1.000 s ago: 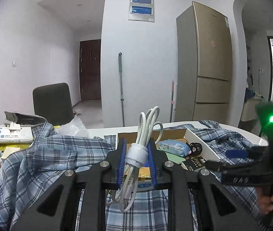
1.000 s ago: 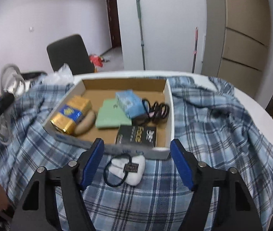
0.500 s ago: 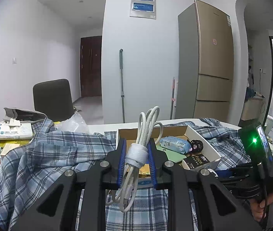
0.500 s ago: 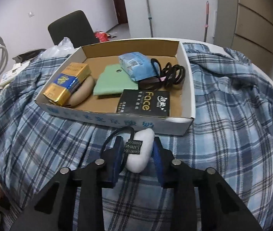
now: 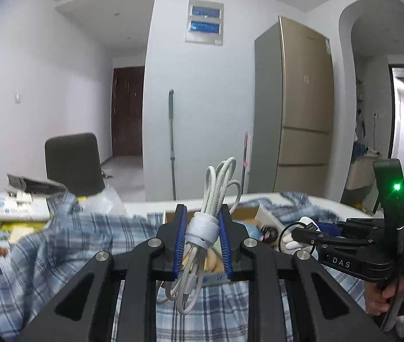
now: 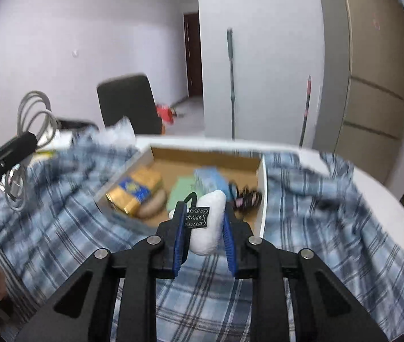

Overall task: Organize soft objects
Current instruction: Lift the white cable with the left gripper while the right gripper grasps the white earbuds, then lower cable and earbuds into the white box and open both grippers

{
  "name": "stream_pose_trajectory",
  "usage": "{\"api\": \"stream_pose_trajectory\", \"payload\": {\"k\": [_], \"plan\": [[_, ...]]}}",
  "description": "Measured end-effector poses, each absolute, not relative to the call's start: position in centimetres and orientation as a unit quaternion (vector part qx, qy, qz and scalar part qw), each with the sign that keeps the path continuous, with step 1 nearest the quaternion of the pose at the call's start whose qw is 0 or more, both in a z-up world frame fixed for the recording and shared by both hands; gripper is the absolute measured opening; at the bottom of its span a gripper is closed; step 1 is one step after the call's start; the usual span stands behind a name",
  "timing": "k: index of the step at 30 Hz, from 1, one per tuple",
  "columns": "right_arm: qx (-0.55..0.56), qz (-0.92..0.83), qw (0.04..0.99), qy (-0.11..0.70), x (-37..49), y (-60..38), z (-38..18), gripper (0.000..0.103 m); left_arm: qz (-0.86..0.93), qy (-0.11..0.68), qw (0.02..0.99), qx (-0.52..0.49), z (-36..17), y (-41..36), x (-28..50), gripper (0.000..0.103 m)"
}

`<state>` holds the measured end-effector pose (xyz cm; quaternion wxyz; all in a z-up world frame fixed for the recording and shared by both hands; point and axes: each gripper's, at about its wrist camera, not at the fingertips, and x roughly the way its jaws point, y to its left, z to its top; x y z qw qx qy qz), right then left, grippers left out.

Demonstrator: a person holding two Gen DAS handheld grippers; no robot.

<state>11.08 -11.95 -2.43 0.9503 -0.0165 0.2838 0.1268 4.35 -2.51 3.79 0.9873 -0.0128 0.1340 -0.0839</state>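
My left gripper [image 5: 203, 216] is shut on a coiled white cable [image 5: 205, 229], which it holds upright above the plaid cloth [image 5: 68, 242]. In the right wrist view, my right gripper [image 6: 204, 213] is shut on a white soft pouch [image 6: 209, 230] with a black tag and loop. The pouch hangs above the cloth, just in front of the open cardboard box [image 6: 262, 199]. Inside the box lie a gold and blue pack [image 6: 133, 191], a green pouch [image 6: 183, 191], a blue packet [image 6: 210, 176] and black hair ties [image 6: 247, 196]. The left gripper [image 6: 28, 139] with the cable [image 6: 34, 108] shows at the left.
The plaid cloth [image 6: 316, 213] covers a white round table [image 6: 401, 213]. Boxes and papers [image 5: 19, 208] clutter the table's left end. Behind it stand a dark chair [image 5: 72, 165], a mop [image 5: 171, 142] and a gold fridge [image 5: 301, 119]. A person's hand [image 5: 381, 296] holds the right gripper.
My right gripper closed on the white pouch and lifted it off the cloth toward the box. The left gripper rose a little with the cable still in it.
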Motion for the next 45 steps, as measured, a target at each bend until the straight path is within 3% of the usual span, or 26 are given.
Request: {"api": "stream_pose_trajectory", "payload": {"k": [9,15,23,35,38,39,40,41,45], "plan": [[-0.008,0.113,0.971,0.212,11.1,-11.0,7.0,0.023,-0.087,0.104,0.991,-0.012,12.6,-3.7,5.1,0.023],[0.027,0.107,0.974,0.2,14.0,-10.0,8.8,0.023,-0.07,0.088,0.992,-0.051,15.2,-3.6,8.2,0.023],[0.04,0.121,0.959,0.254,17.0,-9.2,4.4,0.023,-0.066,0.126,0.989,-0.051,13.7,-3.2,12.0,0.023],[0.049,0.162,0.89,0.424,21.4,-7.0,-6.2,0.024,-0.05,0.228,0.971,-0.048,7.4,-2.7,17.2,0.023],[0.042,0.144,0.885,0.442,21.8,-6.9,-7.5,0.033,-0.048,0.243,0.968,-0.047,6.5,-2.8,17.8,0.023],[0.04,0.136,0.884,0.446,21.9,-7.0,-7.8,0.039,-0.049,0.247,0.967,-0.047,6.3,-2.9,18.0,0.023],[0.042,0.132,0.884,0.447,22.1,-7.3,-7.8,0.056,-0.049,0.249,0.966,-0.047,6.1,-2.9,18.0,0.023],[0.05,0.129,0.887,0.442,22.1,-7.7,-7.7,0.063,-0.048,0.25,0.966,-0.047,5.9,-2.9,18.1,0.023],[0.066,0.098,0.903,0.413,22.2,-9.6,-6.0,0.064,-0.057,0.253,0.965,-0.044,5.3,-3.1,18.3,0.023]]}}
